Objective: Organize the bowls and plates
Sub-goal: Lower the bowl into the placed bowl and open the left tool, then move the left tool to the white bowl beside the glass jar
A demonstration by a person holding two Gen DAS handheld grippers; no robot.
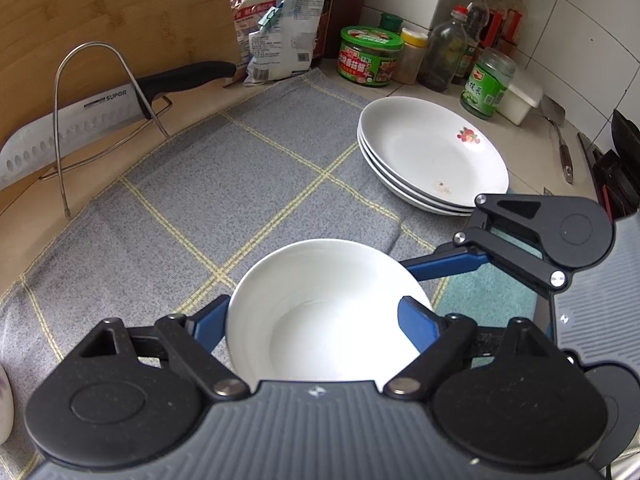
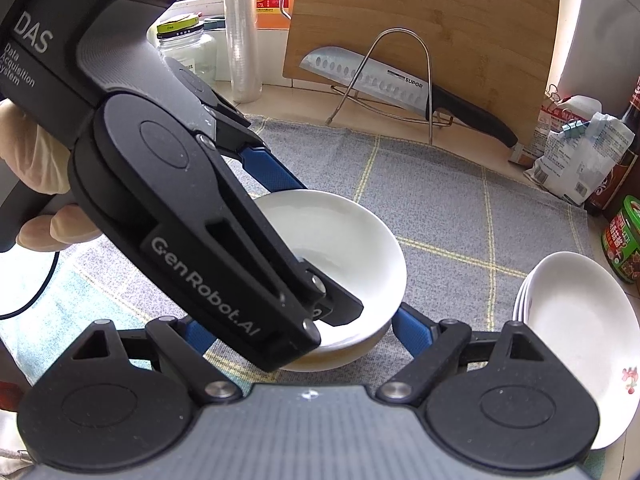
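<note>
On the grey cloth (image 1: 208,184), both grippers' jaws stand apart around the empty white bowl (image 1: 320,312).

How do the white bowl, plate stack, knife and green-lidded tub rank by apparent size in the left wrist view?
1. white bowl, though it is nearest the camera
2. knife and plate stack, too alike to split
3. green-lidded tub

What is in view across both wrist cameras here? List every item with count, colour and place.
bowl: one, white, on the cloth, between both grippers' fingers
plates: stack of about three, white, flower mark, cloth's right edge
cloth: one, grey with yellow lines, on the counter
knife: one, steel, black handle, in the wire rack
cutting board: one, wooden, behind the knife
jars and bottles: several, back corner
left gripper: blue fingers astride the bowl
right gripper: blue fingers flanking the bowl
</note>
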